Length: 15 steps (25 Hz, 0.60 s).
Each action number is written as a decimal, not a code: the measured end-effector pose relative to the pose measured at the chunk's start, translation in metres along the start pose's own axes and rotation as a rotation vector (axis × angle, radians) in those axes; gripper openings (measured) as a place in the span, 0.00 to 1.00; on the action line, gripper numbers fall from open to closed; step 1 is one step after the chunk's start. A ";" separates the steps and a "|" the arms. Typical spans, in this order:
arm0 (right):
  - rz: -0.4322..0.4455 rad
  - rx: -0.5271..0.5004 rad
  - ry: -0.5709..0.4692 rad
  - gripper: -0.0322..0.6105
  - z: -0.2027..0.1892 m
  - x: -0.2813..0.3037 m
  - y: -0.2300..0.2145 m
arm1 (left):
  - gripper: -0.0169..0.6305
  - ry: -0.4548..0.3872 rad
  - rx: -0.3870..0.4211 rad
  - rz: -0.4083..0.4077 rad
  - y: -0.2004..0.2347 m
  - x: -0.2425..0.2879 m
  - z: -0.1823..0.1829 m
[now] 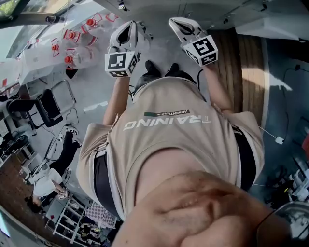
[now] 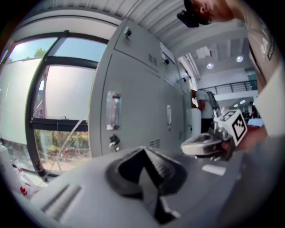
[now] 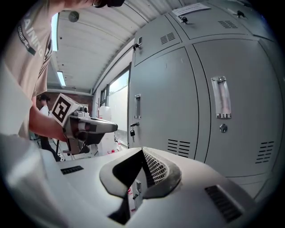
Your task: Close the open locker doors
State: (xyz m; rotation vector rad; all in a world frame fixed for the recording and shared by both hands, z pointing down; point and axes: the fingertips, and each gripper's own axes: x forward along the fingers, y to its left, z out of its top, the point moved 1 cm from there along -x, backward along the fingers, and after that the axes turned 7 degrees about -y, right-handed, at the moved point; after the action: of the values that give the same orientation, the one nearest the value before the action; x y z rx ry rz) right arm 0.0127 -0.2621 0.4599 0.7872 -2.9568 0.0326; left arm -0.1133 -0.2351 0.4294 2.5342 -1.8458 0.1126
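Grey lockers (image 1: 207, 10) stand just ahead of me, along the top of the head view. In the left gripper view the nearest locker door (image 2: 133, 102) lies flush, with a handle (image 2: 113, 110) and a lock (image 2: 114, 141). Every door (image 3: 240, 89) in the right gripper view also sits flush; a key (image 3: 132, 132) hangs in a lock further along. My left gripper (image 1: 129, 26) (image 2: 143, 153) is shut and empty, held in front of the lockers. My right gripper (image 1: 177, 23) (image 3: 143, 153) is shut and empty beside it. Neither touches a door.
A large window (image 2: 26, 89) is left of the lockers. Water bottles with red caps (image 1: 72, 36) sit on the floor at upper left, with a black chair (image 1: 46, 106) below them. A wooden strip (image 1: 246, 58) and a white cable plug (image 1: 279, 140) lie to the right. Another person (image 1: 48, 178) is at lower left.
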 end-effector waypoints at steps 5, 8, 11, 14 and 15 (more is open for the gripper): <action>-0.042 0.022 -0.058 0.07 0.016 -0.011 0.001 | 0.03 -0.037 0.018 0.028 0.006 -0.011 0.015; -0.074 0.009 -0.079 0.07 0.029 -0.018 0.003 | 0.03 -0.072 0.007 0.018 0.004 -0.014 0.027; -0.093 -0.018 -0.107 0.07 0.046 -0.018 0.007 | 0.03 -0.109 0.015 -0.002 0.004 -0.018 0.042; -0.093 -0.034 -0.124 0.07 0.052 -0.013 0.012 | 0.03 -0.131 0.025 -0.009 0.005 -0.021 0.047; -0.091 -0.036 -0.127 0.07 0.054 -0.011 0.014 | 0.03 -0.131 0.023 -0.012 0.005 -0.022 0.046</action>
State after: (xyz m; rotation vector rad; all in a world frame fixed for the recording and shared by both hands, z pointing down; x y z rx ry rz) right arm 0.0113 -0.2469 0.4056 0.9521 -3.0256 -0.0785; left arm -0.1226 -0.2177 0.3821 2.6264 -1.8831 -0.0335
